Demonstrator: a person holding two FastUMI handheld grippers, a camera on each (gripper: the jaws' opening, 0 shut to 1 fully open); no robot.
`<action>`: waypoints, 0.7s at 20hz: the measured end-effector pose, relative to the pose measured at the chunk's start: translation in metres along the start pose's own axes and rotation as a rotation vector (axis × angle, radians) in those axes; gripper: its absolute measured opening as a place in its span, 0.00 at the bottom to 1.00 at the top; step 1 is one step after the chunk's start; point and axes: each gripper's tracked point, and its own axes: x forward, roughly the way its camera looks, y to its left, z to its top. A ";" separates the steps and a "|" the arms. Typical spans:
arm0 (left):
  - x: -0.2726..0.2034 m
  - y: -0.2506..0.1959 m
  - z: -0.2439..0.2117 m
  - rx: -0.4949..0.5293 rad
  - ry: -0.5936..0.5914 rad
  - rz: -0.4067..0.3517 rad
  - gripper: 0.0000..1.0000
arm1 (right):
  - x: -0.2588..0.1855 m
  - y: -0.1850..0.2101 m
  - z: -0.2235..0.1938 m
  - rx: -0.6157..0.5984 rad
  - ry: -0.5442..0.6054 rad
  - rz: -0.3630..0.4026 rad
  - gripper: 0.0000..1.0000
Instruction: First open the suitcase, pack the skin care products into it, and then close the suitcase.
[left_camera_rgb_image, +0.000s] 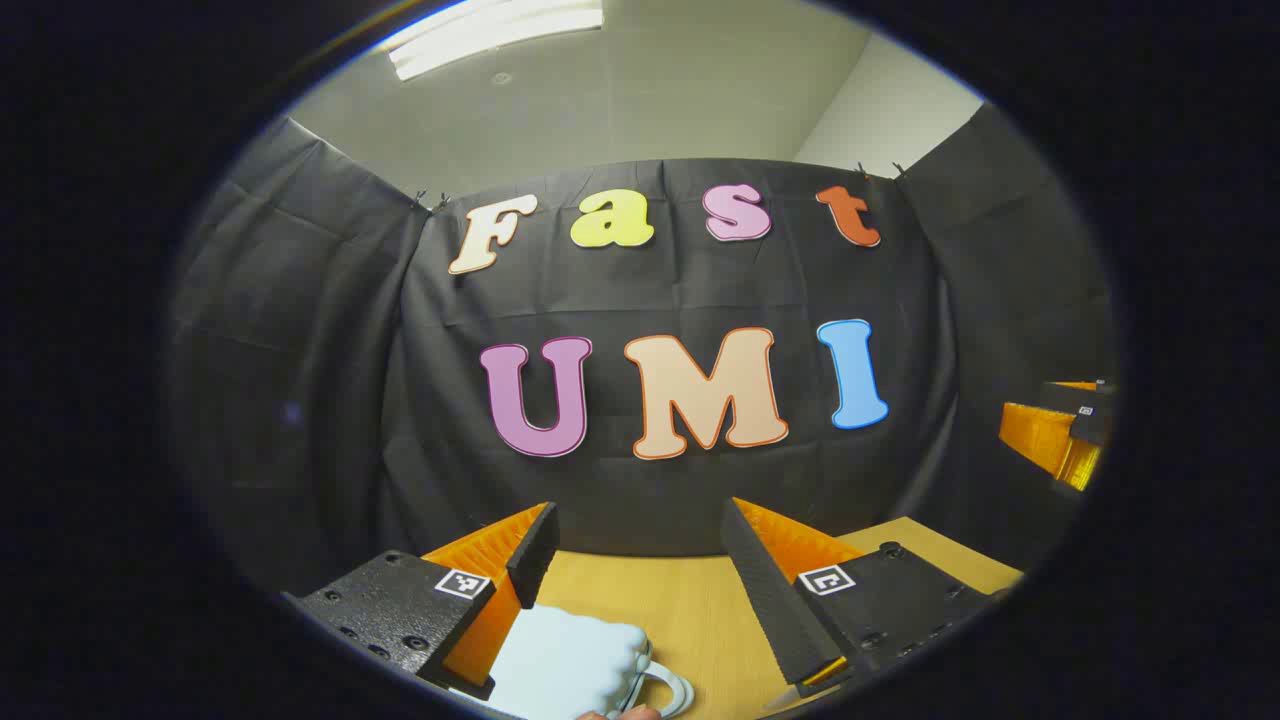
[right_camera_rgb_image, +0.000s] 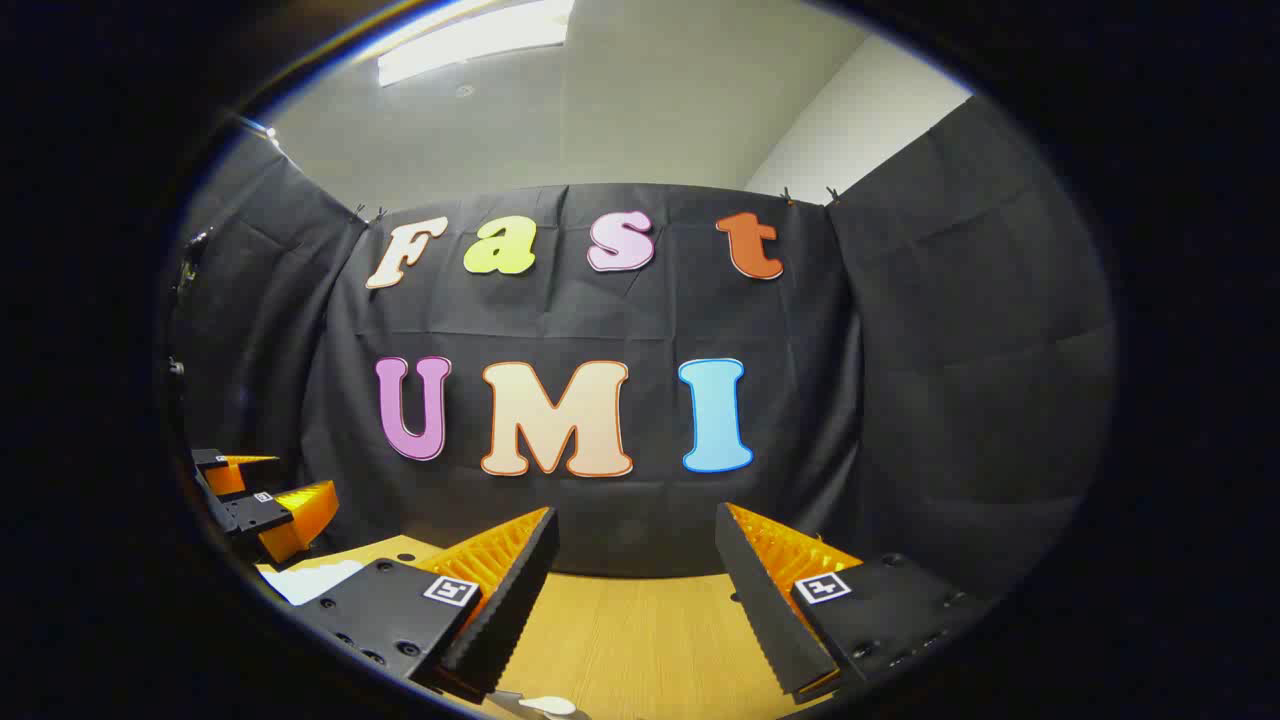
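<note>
While fingers gape (markers unreadable), suitcase below.

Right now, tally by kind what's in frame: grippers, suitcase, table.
Grippers: 2, left gripper and right gripper, both open and holding nothing
Suitcases: 1, the pale blue suitcase with its handle, low under the left gripper
Tables: 1, the wooden table
Total: 4
</note>
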 end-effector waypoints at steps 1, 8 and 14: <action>0.000 0.000 0.001 0.001 0.000 0.004 0.99 | 0.000 0.001 0.001 -0.004 -0.005 0.004 0.98; -0.002 -0.002 -0.018 0.027 0.039 -0.013 0.95 | -0.001 0.013 -0.003 -0.027 -0.006 0.057 0.98; 0.006 0.000 -0.102 0.033 0.238 -0.014 0.95 | -0.008 0.001 -0.017 -0.036 0.036 0.044 0.98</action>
